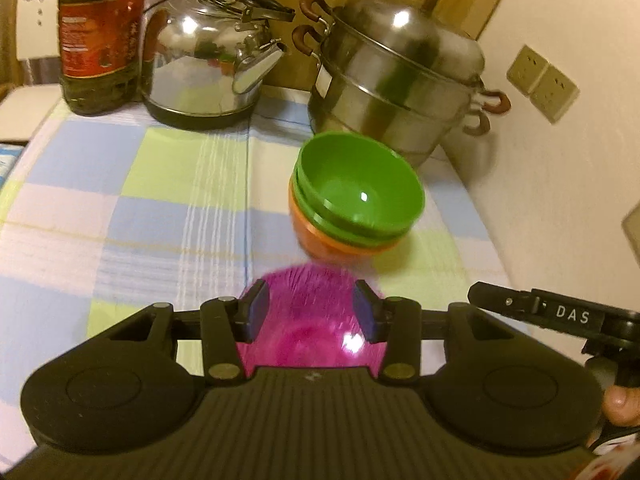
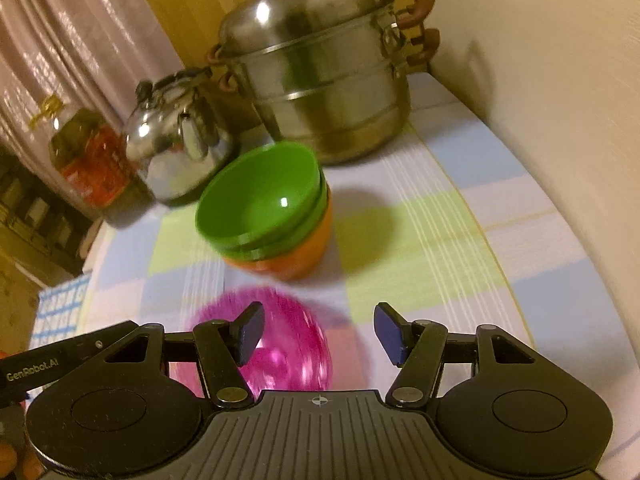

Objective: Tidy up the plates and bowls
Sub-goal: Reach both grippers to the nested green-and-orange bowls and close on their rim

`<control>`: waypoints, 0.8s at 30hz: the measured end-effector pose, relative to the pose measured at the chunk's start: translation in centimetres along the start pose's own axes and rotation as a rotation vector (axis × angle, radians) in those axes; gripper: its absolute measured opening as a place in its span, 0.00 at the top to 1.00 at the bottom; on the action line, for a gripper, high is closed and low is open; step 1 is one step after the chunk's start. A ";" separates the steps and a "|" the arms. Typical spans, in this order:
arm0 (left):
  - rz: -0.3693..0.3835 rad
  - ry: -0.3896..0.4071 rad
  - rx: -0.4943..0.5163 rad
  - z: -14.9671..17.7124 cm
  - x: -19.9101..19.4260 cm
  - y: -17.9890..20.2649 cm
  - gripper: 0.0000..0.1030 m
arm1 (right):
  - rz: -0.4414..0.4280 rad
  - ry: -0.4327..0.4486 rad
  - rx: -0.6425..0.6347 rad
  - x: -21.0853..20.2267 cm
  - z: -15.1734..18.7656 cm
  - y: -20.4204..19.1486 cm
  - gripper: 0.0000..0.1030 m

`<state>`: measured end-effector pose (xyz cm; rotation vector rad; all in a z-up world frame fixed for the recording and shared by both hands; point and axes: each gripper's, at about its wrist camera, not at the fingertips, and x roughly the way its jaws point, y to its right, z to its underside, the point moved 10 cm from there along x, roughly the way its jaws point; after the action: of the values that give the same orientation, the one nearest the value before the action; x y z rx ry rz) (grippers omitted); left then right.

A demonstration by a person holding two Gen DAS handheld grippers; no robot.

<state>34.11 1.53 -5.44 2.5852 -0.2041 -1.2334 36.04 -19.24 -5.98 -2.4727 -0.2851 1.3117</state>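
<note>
A translucent magenta bowl (image 1: 308, 320), blurred, sits on the checked tablecloth (image 1: 120, 184) just below both tools. Behind it 2 green bowls (image 1: 360, 188) nest rim-up in an orange bowl (image 1: 320, 244), the stack tilted. The left gripper (image 1: 311, 312) stands open, jaws straddling the magenta bowl; whether they touch it is unclear. The right gripper (image 2: 319, 334) gapes wide, empty, the magenta bowl under its left finger.

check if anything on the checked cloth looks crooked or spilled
The nested green plastic bowls sit tilted in the orange plastic bowl, rims not level. The pink translucent bowl lies apart, blurred. Nothing is spilled.
</note>
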 end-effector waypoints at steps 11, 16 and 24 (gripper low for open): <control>0.015 -0.035 -0.086 -6.6 7.1 -2.3 0.60 | -0.040 -0.045 0.041 6.1 -7.4 -0.2 0.41; 0.074 -0.072 -0.174 -7.6 10.2 -2.9 0.60 | -0.030 -0.083 0.057 9.4 -8.7 0.3 0.41; 0.077 -0.127 -0.180 -7.3 14.3 -3.0 0.60 | -0.047 -0.153 0.099 13.8 -8.4 1.2 0.41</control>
<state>48.78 2.24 -12.51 2.3282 -0.2063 -1.3246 50.71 -17.50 -12.64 -2.2748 -0.3047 1.4620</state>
